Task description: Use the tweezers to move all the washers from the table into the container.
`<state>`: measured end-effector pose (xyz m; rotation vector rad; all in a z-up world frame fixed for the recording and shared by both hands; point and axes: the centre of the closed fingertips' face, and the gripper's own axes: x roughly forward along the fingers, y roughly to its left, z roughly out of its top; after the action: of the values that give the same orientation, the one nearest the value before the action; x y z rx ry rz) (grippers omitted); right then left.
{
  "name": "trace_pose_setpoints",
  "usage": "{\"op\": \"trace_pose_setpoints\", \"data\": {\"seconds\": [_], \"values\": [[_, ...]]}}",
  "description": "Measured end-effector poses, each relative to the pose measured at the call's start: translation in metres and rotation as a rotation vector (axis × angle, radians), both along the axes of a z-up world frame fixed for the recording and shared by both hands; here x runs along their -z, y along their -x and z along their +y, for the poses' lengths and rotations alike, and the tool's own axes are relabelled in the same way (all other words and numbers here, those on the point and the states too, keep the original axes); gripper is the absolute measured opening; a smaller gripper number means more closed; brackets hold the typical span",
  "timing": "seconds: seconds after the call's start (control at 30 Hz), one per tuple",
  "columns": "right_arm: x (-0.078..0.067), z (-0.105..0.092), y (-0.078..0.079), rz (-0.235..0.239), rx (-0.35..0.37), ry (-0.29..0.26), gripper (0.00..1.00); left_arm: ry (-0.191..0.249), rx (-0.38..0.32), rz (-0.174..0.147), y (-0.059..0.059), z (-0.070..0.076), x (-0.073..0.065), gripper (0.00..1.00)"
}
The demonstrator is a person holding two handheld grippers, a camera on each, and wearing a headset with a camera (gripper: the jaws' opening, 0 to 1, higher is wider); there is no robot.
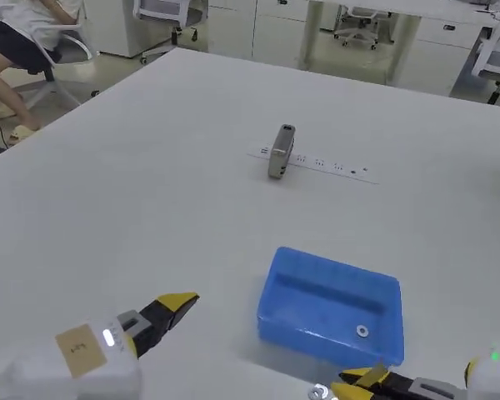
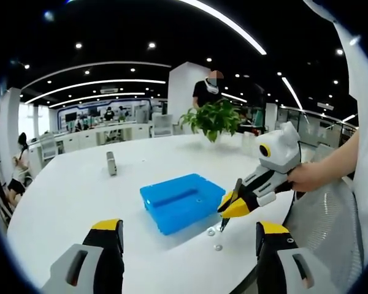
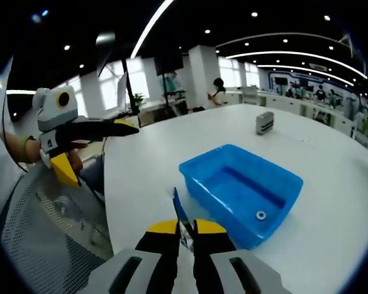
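A blue container (image 1: pixel 329 308) stands near the front of the white table, with one washer (image 1: pixel 362 332) lying inside it. The same washer (image 3: pixel 260 215) rests on the container's (image 3: pixel 242 190) floor in the right gripper view. My right gripper (image 3: pixel 183 228) is shut on the tweezers (image 3: pixel 179 211); it sits at the container's near corner (image 1: pixel 358 382), beside a loose washer (image 1: pixel 319 392). In the left gripper view the tweezers' tip (image 2: pixel 222 225) hovers over two washers (image 2: pixel 211 232) on the table. My left gripper (image 2: pixel 190 239) is open and holds nothing, left of the container (image 1: pixel 175 307).
A small grey device (image 1: pixel 281 152) stands upright mid-table on a strip of printed marks. A person sits on a chair (image 1: pixel 33 42) at the far left. Desks and office chairs stand behind the table; a potted plant (image 2: pixel 213 119) is beyond it.
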<state>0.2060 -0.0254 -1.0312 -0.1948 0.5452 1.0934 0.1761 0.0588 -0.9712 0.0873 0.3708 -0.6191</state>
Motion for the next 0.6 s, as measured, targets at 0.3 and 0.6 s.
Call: {"op": "trace_pose_setpoints", "data": {"seconds": [0.3, 0.6], "values": [[0.0, -0.006, -0.005, 0.011, 0.063, -0.021, 0.03, -0.023, -0.001, -0.023, 0.0, 0.001, -0.003, 0.91], [0.001, -0.001, -0.004, -0.026, 0.084, 0.027, 0.03, 0.006, 0.024, -0.04, 0.003, -0.003, -0.008, 0.92]]}}
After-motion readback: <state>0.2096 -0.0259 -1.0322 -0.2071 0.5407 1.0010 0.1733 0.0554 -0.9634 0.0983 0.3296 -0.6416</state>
